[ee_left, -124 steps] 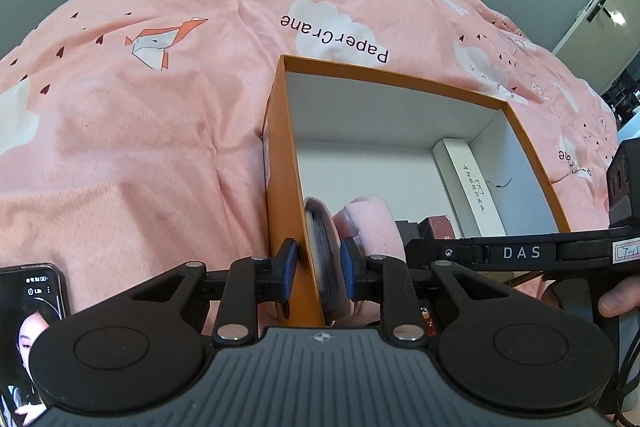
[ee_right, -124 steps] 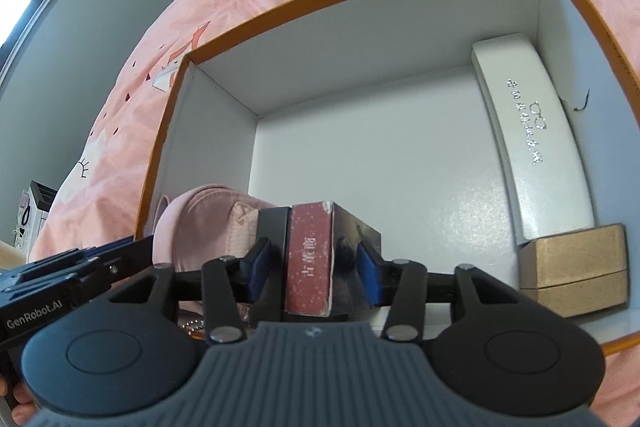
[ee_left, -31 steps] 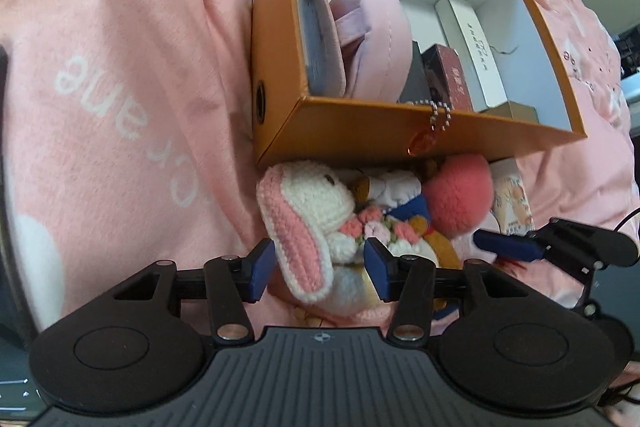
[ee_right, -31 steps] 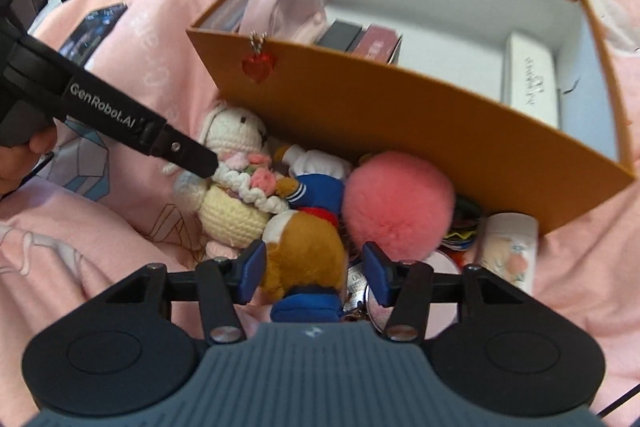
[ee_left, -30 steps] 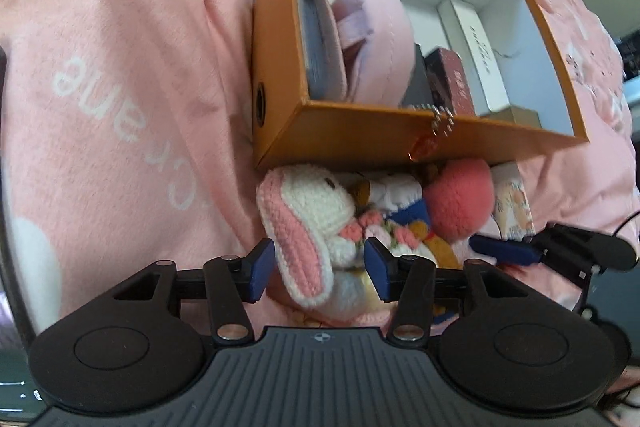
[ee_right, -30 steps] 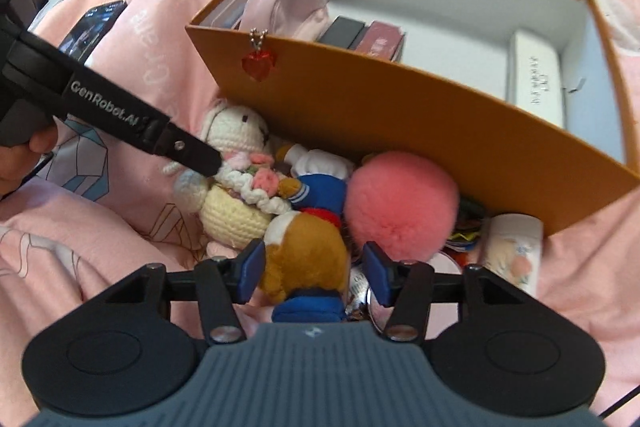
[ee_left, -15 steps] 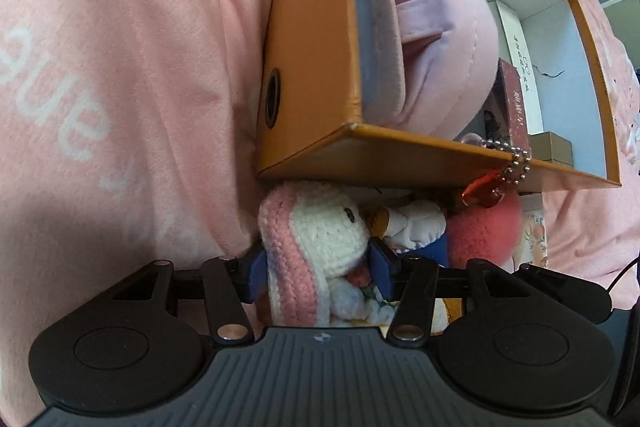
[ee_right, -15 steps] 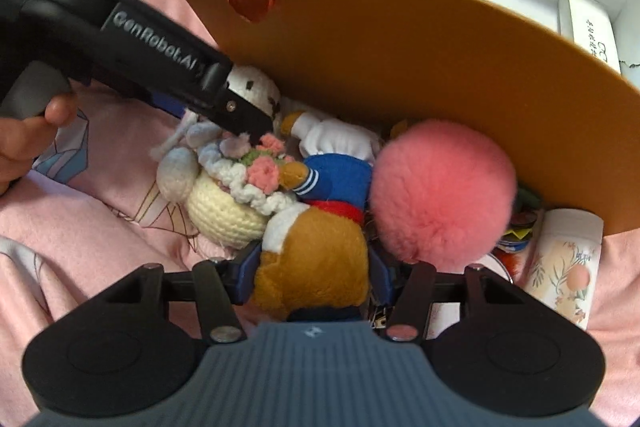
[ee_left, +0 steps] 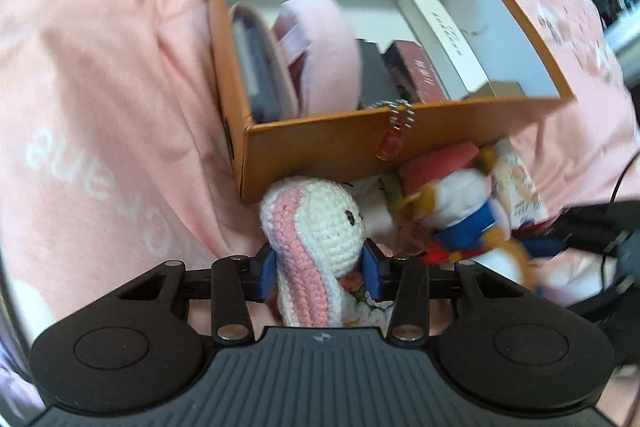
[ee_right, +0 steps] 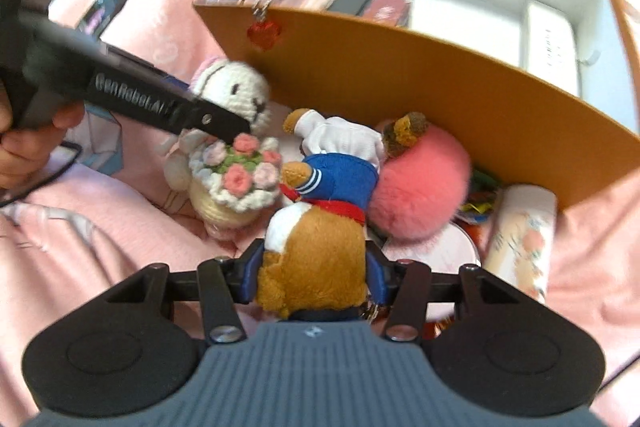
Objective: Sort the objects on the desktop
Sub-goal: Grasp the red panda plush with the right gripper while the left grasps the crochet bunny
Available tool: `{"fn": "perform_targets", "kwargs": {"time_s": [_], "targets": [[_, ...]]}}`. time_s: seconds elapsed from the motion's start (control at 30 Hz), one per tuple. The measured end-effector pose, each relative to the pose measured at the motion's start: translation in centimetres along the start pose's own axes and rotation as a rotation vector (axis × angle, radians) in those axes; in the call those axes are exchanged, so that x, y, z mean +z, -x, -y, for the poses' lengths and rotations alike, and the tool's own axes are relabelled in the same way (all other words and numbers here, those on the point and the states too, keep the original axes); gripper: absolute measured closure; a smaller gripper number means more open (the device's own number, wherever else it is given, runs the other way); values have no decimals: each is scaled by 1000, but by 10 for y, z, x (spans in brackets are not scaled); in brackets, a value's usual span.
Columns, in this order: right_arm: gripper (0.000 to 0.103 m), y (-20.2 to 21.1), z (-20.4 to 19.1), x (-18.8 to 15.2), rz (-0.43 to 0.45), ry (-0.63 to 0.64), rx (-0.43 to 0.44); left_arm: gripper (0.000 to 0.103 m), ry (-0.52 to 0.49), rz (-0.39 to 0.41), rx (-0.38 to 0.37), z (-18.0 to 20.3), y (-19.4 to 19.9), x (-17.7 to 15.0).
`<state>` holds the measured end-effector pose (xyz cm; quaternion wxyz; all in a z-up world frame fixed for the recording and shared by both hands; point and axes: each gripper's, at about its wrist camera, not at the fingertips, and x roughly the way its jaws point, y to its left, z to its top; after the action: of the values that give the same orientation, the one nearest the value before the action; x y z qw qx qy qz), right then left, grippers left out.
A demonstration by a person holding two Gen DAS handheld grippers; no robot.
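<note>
My left gripper (ee_left: 319, 270) is shut on a crocheted white and pink bunny (ee_left: 316, 223), which also shows in the right wrist view (ee_right: 236, 95) with its flower bouquet. My right gripper (ee_right: 314, 277) is shut on a brown plush dog in a blue sailor top (ee_right: 320, 227); it shows blurred in the left wrist view (ee_left: 460, 211). Both toys are just in front of the orange box (ee_left: 320, 147), whose near wall (ee_right: 400, 75) stands behind them. The box holds a pink pouch (ee_left: 320, 51), dark boxes and a white case (ee_left: 440, 39).
A pink pom-pom (ee_right: 424, 187), a floral tube (ee_right: 520, 235) and a round pink compact (ee_right: 432, 247) lie by the box's near wall. A red heart charm (ee_right: 264, 33) hangs on that wall. Pink bedding (ee_left: 100, 87) lies all around. A phone (ee_right: 104, 11) lies at the left.
Both grippers have closed on their toys and drawn back from the box. The bunny and the dog have come up off the bedding a little.
</note>
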<state>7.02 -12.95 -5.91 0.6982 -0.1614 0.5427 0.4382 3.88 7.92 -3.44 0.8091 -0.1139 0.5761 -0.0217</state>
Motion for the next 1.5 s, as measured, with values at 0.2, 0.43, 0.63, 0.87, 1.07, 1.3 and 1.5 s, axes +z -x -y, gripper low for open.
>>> {"fn": "perform_targets", "kwargs": {"time_s": [0.2,0.43,0.63,0.87,1.07,1.3,1.5], "targets": [[49,16,21,-1,36,-84,37,54,-146,7,-123,24,2,-6],[47,7,19,-10,22,-119,23,50,-73,-50,-70,16,-13,-12],[41,2,13,-17,-10,-84,0,41,-5,-86,-88,12,-28,-18],[51,11,16,-26,2,-102,3,50,7,-68,-93,19,-29,-19],[53,41,21,-29,16,-122,9,54,8,-42,-89,18,-24,-21],[66,68,21,-8,-70,-67,61,54,-2,-24,-89,20,-22,-22],[62,64,11,-1,-109,9,8,54,1,-15,-96,18,-22,-23]]}}
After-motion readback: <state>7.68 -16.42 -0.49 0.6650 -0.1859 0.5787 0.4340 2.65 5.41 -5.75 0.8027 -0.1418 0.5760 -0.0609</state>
